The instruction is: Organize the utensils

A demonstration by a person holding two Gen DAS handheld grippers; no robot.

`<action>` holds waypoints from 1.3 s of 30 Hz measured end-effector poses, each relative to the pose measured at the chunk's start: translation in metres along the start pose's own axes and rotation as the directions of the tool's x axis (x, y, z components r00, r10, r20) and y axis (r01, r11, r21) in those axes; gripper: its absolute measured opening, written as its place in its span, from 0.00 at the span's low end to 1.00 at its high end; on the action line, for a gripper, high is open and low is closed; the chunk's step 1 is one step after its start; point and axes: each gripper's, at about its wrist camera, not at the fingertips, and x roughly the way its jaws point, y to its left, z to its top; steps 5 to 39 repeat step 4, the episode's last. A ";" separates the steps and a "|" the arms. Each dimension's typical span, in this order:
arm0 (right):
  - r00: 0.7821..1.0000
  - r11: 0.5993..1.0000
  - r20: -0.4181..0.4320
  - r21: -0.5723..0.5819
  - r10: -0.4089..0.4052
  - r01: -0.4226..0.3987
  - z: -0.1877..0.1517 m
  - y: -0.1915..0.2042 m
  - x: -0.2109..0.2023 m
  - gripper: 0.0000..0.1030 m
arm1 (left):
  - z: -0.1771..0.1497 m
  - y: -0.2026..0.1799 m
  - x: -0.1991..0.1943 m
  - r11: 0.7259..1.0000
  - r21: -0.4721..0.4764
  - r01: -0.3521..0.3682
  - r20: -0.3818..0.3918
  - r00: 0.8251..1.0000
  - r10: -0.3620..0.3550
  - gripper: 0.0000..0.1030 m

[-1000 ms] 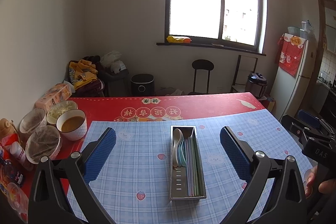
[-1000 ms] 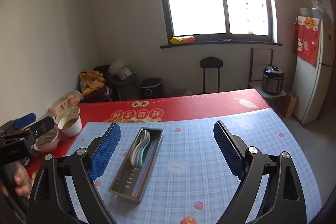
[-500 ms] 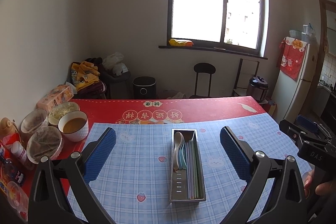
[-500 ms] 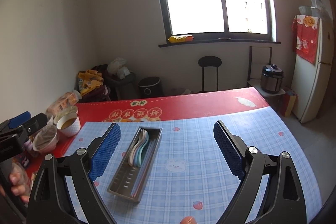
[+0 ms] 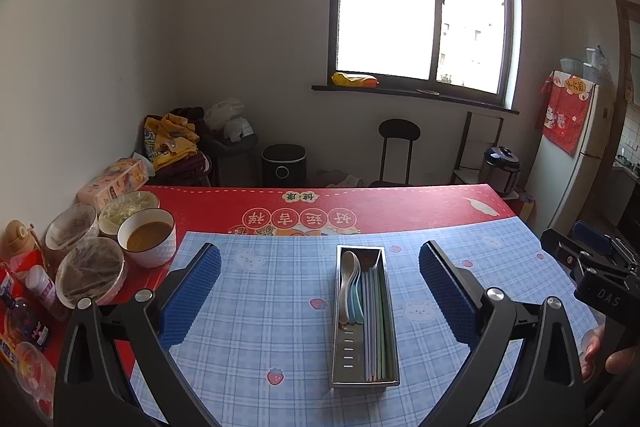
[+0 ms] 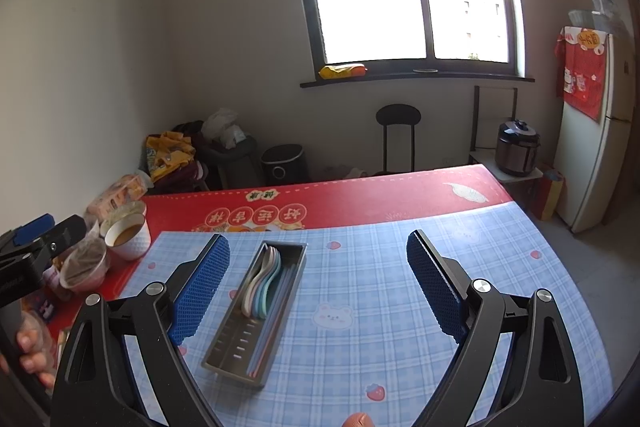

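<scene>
The utensil tray (image 5: 365,315), a narrow steel box, lies on the blue checked tablecloth (image 5: 260,311), and everything else can be placed from it. Inside it, pastel spoons (image 5: 350,287) are stacked toward its far end, with pastel chopsticks (image 5: 374,323) laid lengthwise alongside them.

Nearest the camera, the left gripper (image 5: 320,291) hangs above the tray with its blue pads spread wide on either side of it, holding nothing. The right gripper (image 6: 318,285) is likewise spread wide and empty, with the tray just inside its left pad.

Left of the tray, off the checked cloth, sit plastic-covered bowls (image 5: 90,273) and a white bowl of brown soup (image 5: 147,241).

Beyond the tray's far end runs the red tablecloth (image 5: 400,203) with printed characters. Farther behind that stand a black stool (image 5: 398,151) against the wall and the window (image 5: 420,3) above.
</scene>
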 end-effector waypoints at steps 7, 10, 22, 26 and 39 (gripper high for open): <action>1.000 1.000 -0.004 0.004 -0.004 0.004 0.000 -0.001 0.003 0.85 | 0.000 0.000 0.002 1.000 0.004 -0.005 -0.004 1.000 0.005 0.94; 1.000 1.000 -0.004 0.004 -0.004 0.004 0.000 -0.001 0.003 0.85 | 0.000 0.000 0.002 1.000 0.004 -0.005 -0.004 1.000 0.005 0.94; 1.000 1.000 -0.004 0.004 -0.004 0.004 0.000 -0.001 0.003 0.85 | 0.000 0.000 0.002 1.000 0.004 -0.005 -0.004 1.000 0.005 0.94; 1.000 1.000 -0.004 0.004 -0.004 0.004 0.000 -0.001 0.003 0.85 | 0.000 0.000 0.002 1.000 0.004 -0.005 -0.004 1.000 0.005 0.94; 1.000 1.000 -0.004 0.004 -0.004 0.004 0.000 -0.001 0.003 0.85 | 0.000 0.000 0.002 1.000 0.004 -0.005 -0.004 1.000 0.005 0.94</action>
